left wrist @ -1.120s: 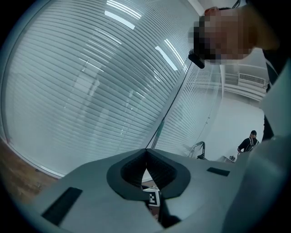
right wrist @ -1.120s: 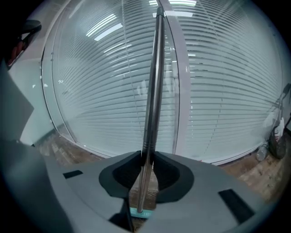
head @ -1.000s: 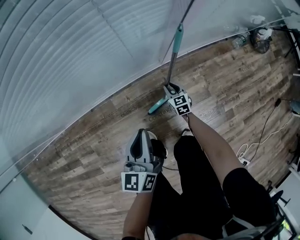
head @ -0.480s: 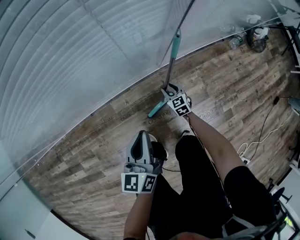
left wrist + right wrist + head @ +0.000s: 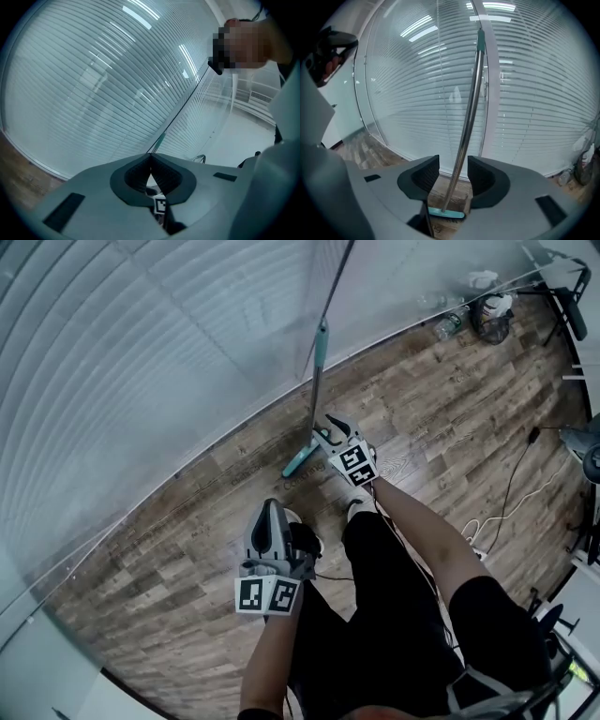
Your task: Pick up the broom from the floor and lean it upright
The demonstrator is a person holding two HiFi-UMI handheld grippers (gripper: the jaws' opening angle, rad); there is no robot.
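Currently the broom (image 5: 315,395) stands nearly upright. Its long axis runs floor to ceiling, the teal head (image 5: 300,462) is on the wood floor (image 5: 187,549) below the fingertips, and the teal grip (image 5: 480,41) points up and tips slightly away from the fingers toward the glass wall (image 5: 141,352) with its blinds. Its metal handle (image 5: 468,122) passes through the gap of the right gripper (image 5: 453,176). That gripper's fingers (image 5: 423,177) are spread, with daylight on both sides of the handle, so nothing is pinched. I cannot tell whether the grip end actually touches the glass. The left gripper (image 5: 151,171) is held back, well apart from the broom, with its fingers pressed together on nothing. Judgement: pick-up done, and the lean-and-let-go step is in hand, close to the end of the task. The next move calls for drawing the right gripper straight back off the handle without brushing it with either finger, since a nudge could slide the head along the smooth floor and topple the broom. If the handle wavers, close on it again and reset the lean.
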